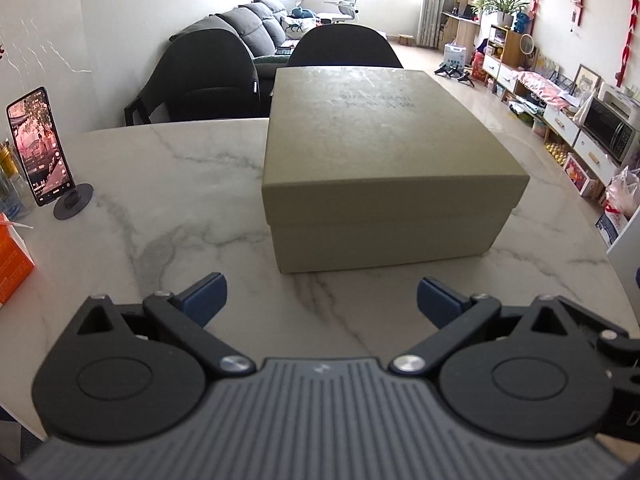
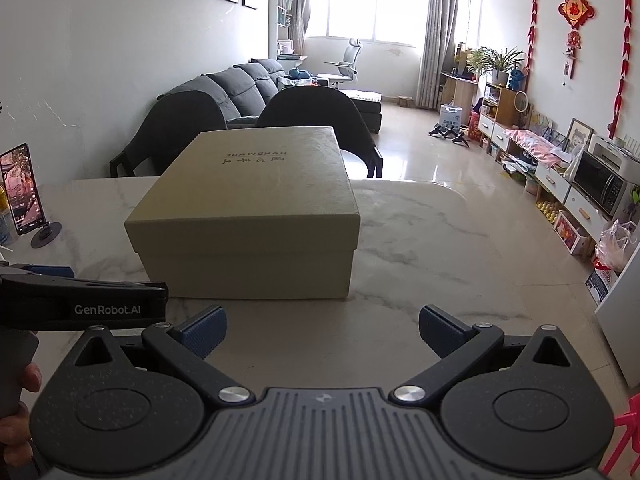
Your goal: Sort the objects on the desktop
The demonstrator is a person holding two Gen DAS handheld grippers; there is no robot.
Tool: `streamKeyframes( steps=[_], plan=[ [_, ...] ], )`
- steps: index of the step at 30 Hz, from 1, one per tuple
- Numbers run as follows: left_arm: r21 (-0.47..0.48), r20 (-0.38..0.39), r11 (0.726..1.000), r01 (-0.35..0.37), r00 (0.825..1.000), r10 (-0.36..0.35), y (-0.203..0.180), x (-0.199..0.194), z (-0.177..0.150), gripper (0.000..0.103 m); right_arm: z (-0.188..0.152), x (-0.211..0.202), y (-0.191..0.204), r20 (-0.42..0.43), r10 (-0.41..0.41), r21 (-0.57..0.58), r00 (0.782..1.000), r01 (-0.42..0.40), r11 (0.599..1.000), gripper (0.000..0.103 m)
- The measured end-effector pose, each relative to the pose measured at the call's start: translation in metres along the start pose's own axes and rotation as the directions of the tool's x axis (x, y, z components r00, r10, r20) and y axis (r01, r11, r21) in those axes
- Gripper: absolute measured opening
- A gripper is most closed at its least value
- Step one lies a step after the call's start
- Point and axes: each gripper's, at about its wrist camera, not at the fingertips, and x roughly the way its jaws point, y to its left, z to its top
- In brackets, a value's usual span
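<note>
The lidded khaki cardboard box [image 1: 384, 168] sits closed mid-frame on the white marbled bench [image 1: 160, 216], both the left hand-held gripper [image 1: 322, 300] and right hand-held gripper [image 2: 322, 330] spread empty before it, fitting sorting either pending or finished.

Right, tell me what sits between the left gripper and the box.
Nothing: the left wrist view shows only bare marble table between the open left gripper and the closed box.

bright window [image 2: 372, 12] backlight, fisheye-warped edges
</note>
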Motion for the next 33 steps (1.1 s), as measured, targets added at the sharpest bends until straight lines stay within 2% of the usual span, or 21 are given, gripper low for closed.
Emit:
streamKeyframes(
  steps=[33],
  plan=[
    [-0.009, -0.006, 1.0, 0.002, 1.0, -0.002, 0.0054, 0.0048, -0.0023, 0.103, -0.0026, -0.0008, 0.0023, 0.0, 0.027, -0.005, 1.0, -0.027, 1.0, 0.103]
  ],
)
